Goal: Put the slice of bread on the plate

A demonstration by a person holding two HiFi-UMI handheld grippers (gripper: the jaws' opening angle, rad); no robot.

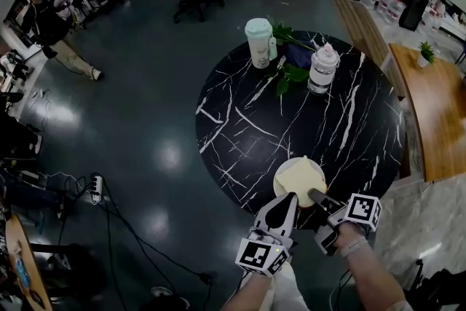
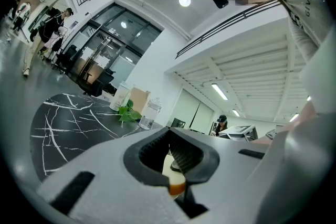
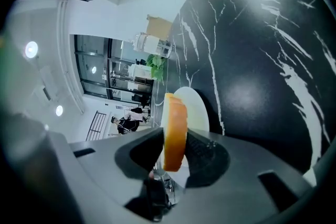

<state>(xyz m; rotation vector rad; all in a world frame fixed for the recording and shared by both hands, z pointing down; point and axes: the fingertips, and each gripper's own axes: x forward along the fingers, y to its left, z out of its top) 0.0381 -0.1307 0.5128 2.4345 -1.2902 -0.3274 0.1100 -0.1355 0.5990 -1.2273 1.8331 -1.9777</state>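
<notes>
A slice of bread (image 3: 175,134) with an orange-brown crust stands on edge between the pads of my right gripper (image 3: 176,157), which is shut on it. Right behind the slice in the right gripper view is the white plate (image 3: 195,107). From the head view the plate (image 1: 281,184) sits at the near edge of the round black marble table (image 1: 240,127), and the pale bread (image 1: 301,171) hangs low over it. My right gripper (image 1: 314,194) reaches in from the near right. My left gripper (image 1: 291,199) sits beside it at the plate's near rim, jaws together, with the bread (image 2: 174,178) showing just past its tips.
At the table's far side stand a mint-lidded cup (image 1: 258,42), a clear jar (image 1: 322,69) and green leaves (image 1: 291,73). A wooden desk (image 1: 437,113) lies to the right. A power strip and cables (image 1: 95,189) lie on the floor at left, and a person (image 1: 47,25) stands far off.
</notes>
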